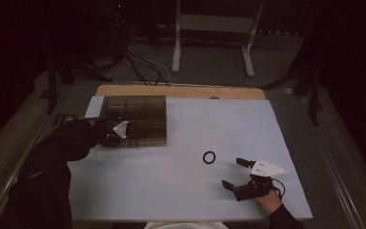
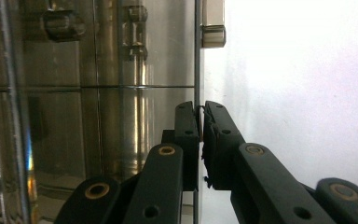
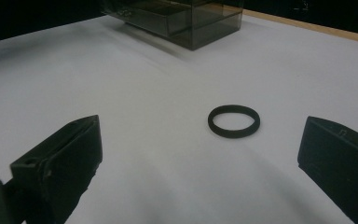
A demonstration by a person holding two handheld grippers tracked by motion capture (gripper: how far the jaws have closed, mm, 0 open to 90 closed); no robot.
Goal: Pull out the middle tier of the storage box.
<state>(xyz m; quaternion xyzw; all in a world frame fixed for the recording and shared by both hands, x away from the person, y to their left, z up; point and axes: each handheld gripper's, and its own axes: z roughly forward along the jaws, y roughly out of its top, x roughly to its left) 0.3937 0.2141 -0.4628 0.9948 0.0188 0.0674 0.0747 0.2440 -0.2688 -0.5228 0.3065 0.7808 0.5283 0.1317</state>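
The high view is dim, its edges sinking into black; the pale table [image 1: 181,157] is the one lit patch. The left gripper view glares white at right, with streaky reflections at left. The right gripper view is soft, its upper corners dark.

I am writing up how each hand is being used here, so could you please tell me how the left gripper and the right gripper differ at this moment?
The left gripper is shut, its fingers pinching the thin edge of the smoky clear box; the right gripper is open and holds nothing.

The left gripper is at the box's near-left corner; the right gripper sits above the bare table, its fingers aimed at the black ring.

Both have black fingers and a grey plate on top.
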